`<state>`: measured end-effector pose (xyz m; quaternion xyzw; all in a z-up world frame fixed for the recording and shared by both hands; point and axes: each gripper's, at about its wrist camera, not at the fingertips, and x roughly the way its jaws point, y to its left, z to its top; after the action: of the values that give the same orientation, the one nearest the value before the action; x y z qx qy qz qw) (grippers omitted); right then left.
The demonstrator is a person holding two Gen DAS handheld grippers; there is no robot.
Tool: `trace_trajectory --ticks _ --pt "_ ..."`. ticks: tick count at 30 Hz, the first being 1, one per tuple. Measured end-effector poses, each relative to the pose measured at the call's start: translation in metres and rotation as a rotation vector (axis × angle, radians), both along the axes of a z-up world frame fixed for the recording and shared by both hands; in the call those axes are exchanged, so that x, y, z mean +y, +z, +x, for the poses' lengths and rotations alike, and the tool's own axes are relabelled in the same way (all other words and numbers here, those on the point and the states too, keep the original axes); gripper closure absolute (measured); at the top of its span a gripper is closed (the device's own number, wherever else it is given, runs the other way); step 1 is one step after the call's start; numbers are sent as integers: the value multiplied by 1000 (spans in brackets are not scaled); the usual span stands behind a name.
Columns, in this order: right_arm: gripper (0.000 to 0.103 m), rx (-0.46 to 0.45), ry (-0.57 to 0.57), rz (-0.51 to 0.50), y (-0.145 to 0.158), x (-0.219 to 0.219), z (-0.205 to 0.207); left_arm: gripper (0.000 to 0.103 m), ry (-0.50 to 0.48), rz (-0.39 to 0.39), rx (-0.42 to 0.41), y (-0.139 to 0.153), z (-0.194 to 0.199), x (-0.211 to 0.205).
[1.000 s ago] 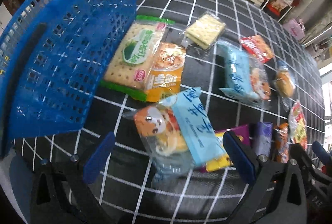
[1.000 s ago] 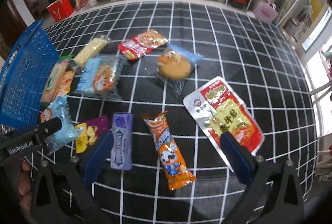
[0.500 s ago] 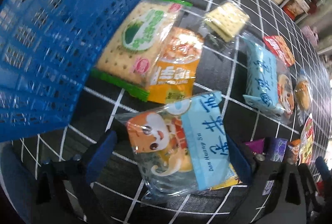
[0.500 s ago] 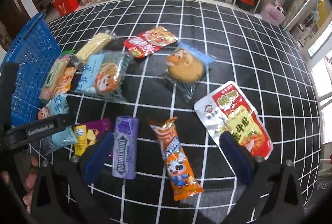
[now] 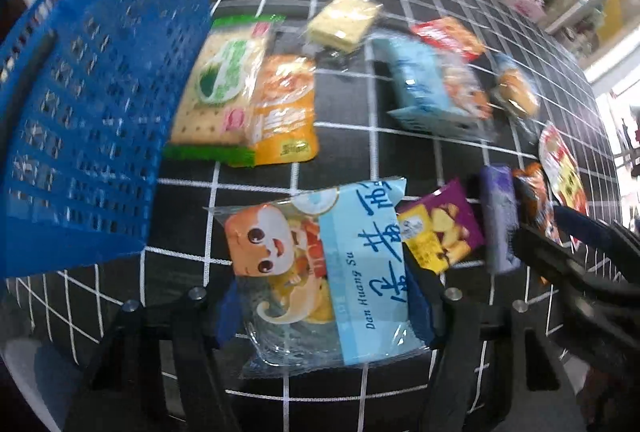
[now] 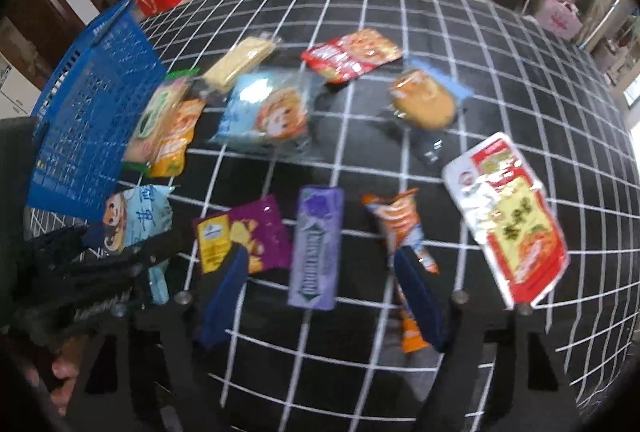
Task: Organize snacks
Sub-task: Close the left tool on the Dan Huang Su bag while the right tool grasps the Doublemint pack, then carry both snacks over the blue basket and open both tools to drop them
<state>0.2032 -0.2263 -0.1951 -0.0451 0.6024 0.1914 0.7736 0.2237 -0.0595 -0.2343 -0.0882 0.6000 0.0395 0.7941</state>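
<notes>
My left gripper (image 5: 324, 308) is shut on a light-blue snack pack with a cartoon cat (image 5: 320, 264), pads pressing both its sides; the pack also shows in the right wrist view (image 6: 136, 212). The blue mesh basket (image 5: 80, 104) stands tilted to its left. My right gripper (image 6: 320, 296) is open, fingers either side of a purple gum pack (image 6: 318, 248) lying on the checked cloth, with an orange snack stick (image 6: 400, 228) by the right finger and a purple-yellow packet (image 6: 244, 232) by the left finger.
On the black checked tablecloth (image 6: 440, 32) lie a green cracker pack (image 5: 224, 92), an orange packet (image 5: 284, 112), a pale cracker pack (image 5: 344, 20), another blue pack (image 6: 268, 112), a red packet (image 6: 352, 54), a bun (image 6: 424, 100) and a large red-white pouch (image 6: 508, 216).
My left gripper moved onto the cat pack and closed on it. My right gripper moved forward over the purple gum pack and its fingers narrowed.
</notes>
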Motion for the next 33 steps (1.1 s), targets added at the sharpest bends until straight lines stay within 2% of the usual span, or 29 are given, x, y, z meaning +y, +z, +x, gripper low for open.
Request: trace_trajectory --ticks 2,3,6,9,14,17,18,23,29,33 --pt "43 22 -9 -18 -11 5 3 39 -15 25 -13 3 -2 -4" --pt "51 27 -11 -28 -15 7 3 39 -21 22 -18 3 -4 0" --pt "65 54 -32 -39 -25 8 8 39 -44 -14 -26 8 -5 1" --pt "66 68 -47 -43 -32 7 12 39 -69 -26 -38 8 -9 1" --pt "69 22 -18 -79 -32 18 9 39 -101 -39 -42 6 -8 4" --pt "69 36 -49 -34 -28 16 7 39 -103 -58 -61 14 -12 3" --pt "69 29 -62 -11 -22 14 6 39 -103 -60 -66 17 -13 5" --pt "69 -48 -68 -21 17 17 -7 39 -109 -48 -107 46 -24 15" --pt "69 -160 -73 32 79 29 -24 39 -117 -32 -218 105 -46 32" --pt "69 -208 -55 55 107 45 -35 39 -116 -24 -267 136 -60 50"
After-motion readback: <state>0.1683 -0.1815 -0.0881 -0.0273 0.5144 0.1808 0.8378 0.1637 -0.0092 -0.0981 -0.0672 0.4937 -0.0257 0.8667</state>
